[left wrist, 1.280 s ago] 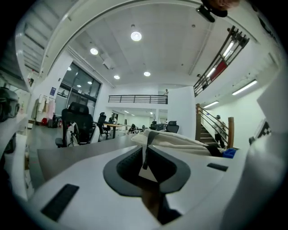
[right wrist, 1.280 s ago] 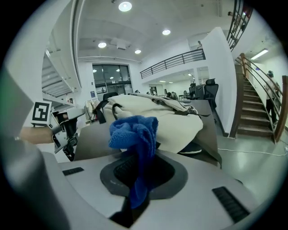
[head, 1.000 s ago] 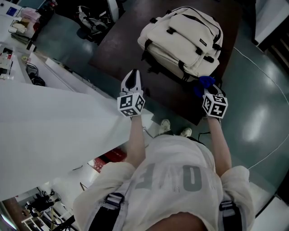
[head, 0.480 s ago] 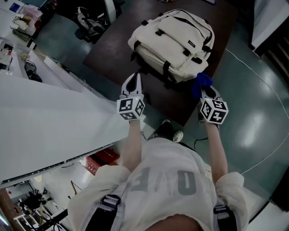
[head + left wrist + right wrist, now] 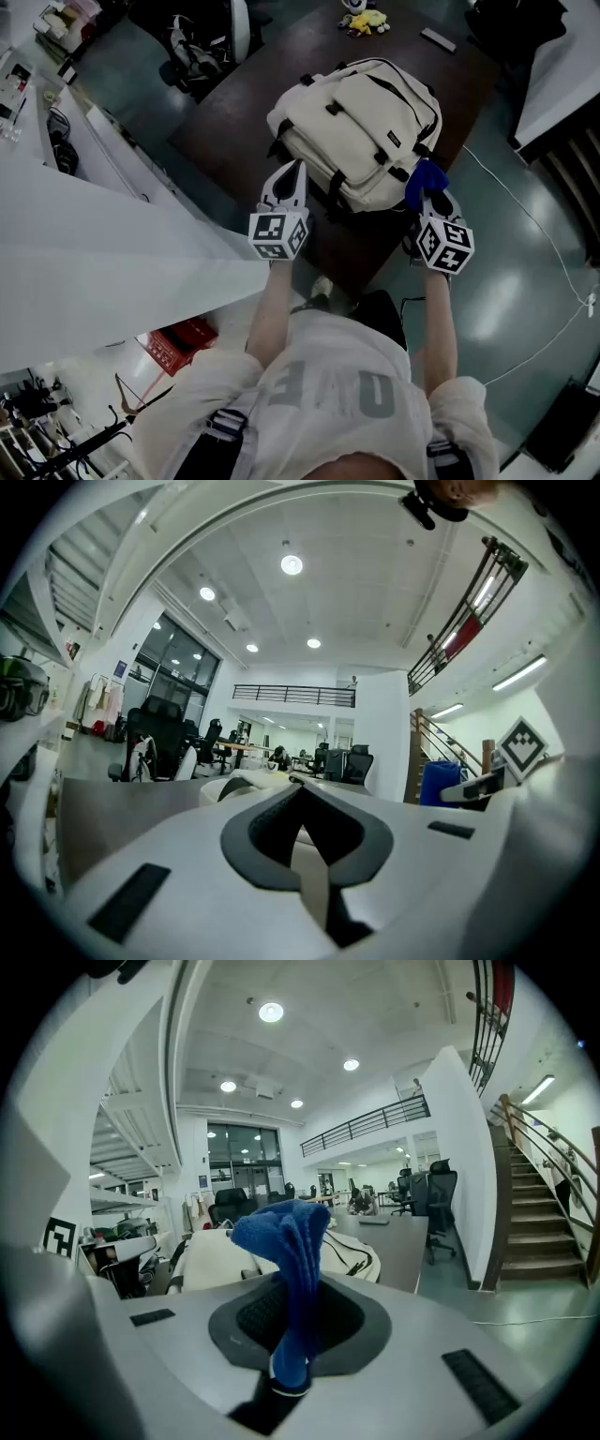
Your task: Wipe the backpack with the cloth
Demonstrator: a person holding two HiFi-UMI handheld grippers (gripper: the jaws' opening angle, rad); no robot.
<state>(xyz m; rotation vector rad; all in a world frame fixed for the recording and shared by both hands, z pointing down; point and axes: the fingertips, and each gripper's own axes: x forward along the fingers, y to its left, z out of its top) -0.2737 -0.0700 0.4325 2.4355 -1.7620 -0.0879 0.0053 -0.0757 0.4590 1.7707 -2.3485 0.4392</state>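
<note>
A cream backpack (image 5: 361,122) with black straps lies flat on a dark brown table (image 5: 234,112). My right gripper (image 5: 427,190) is shut on a blue cloth (image 5: 424,178), which hangs at the backpack's near right corner. In the right gripper view the cloth (image 5: 292,1260) stands up between the jaws of the gripper (image 5: 289,1372), with the backpack (image 5: 216,1260) just behind it. My left gripper (image 5: 287,176) is shut and empty, at the backpack's near left edge. In the left gripper view the gripper (image 5: 303,832) points over the backpack (image 5: 246,785).
A yellow toy (image 5: 364,17) and a dark flat object (image 5: 438,39) lie at the table's far end. A chair with a bag (image 5: 199,42) stands at the far left. A white surface (image 5: 94,272) runs along my left. A white cable (image 5: 534,225) crosses the floor on the right.
Both grippers have come closer to the backpack. The cloth now sits at its near right corner, and the left gripper's tip is at its near edge.
</note>
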